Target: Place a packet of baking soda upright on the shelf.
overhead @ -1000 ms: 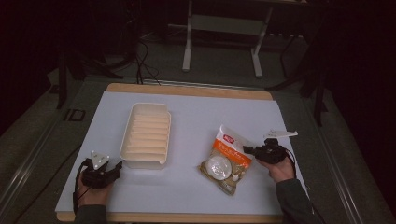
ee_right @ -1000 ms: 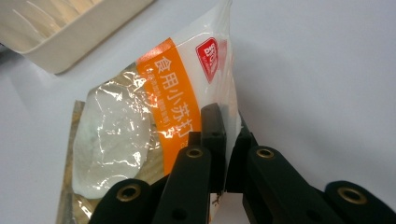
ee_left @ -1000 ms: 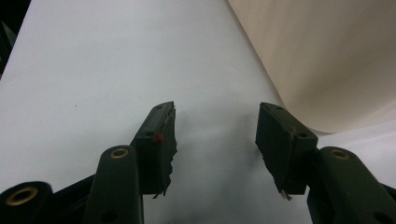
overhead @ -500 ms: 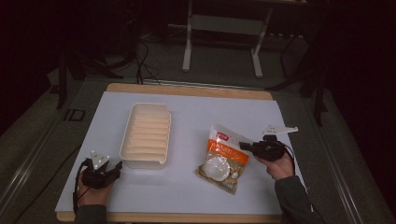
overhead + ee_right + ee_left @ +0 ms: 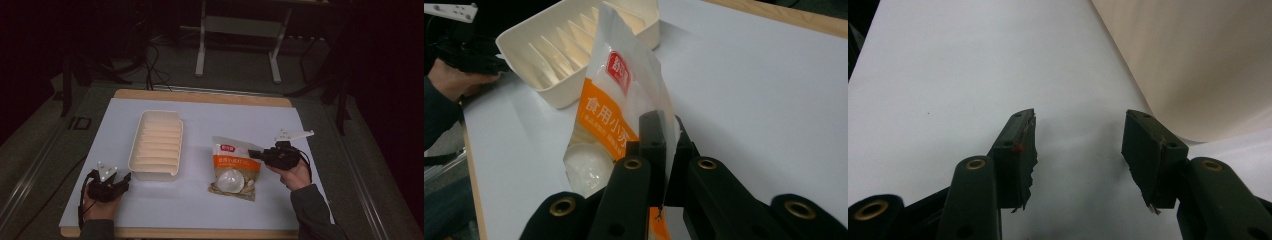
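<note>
- The right gripper (image 5: pixel 256 153) has its jaws closed tight on the side edge of the bag (image 5: pixel 235 167), an orange and white plastic packet with white powder or grains inside; in the right gripper view the film is pinched flat between the two black pads (image 5: pixel 652 142).
- From this gripper, the bag hangs forward and down. Its top end is lifted, and its heavy lower end seems to rest on the white surface (image 5: pixel 210 220), though the high view is too dim to be sure.
- The grip holds thin film only, so the lift should be slow and straight up; a quick pull can let the film slide out of the pads.
- The content collects at the low end, so the bag will swing. It is better to wait until it hangs quiet before carrying it sideways.
- The cream tray (image 5: pixel 156 145) with ribs lies beyond the bag, on the far side from the right gripper, and well apart from it. If the bag goes there, it must rise above the tray rim first.
- The left gripper (image 5: pixel 1078 150) is open with nothing between its jaws, low over the surface, with the tray wall just ahead of it to one side. It can steady the tray when the bag arrives.
</note>
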Demonstrator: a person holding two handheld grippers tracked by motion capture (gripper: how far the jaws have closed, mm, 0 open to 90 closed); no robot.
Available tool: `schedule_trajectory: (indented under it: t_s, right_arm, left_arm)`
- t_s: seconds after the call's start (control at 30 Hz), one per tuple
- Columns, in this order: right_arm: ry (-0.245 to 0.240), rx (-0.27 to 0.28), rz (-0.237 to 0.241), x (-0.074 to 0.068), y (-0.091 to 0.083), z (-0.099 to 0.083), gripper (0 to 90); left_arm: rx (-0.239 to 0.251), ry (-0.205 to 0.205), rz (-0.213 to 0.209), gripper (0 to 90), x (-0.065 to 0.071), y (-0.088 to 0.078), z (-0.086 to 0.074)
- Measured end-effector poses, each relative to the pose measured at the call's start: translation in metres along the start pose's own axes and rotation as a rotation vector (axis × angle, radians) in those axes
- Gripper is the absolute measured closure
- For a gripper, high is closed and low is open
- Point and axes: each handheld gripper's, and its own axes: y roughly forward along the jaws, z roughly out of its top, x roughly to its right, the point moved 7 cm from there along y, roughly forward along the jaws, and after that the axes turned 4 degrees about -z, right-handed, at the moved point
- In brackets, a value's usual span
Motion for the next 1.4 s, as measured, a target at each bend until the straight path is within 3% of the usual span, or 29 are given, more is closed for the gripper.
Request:
schedule_trajectory:
  t_s: [0.3, 1.4]
  right_arm:
    - [-0.024, 0.017, 0.046, -0.013, -0.002, 0.012, 90.0]
    - [-0.061, 0.045, 0.057, -0.019, 0.006, 0.045, 90.0]
  left_arm:
    - [-0.003, 0.003, 0.0, 47.4, 0.0, 0.0, 0.0]
    - [0.0, 0.0, -0.004, 47.3, 0.0, 0.0, 0.0]
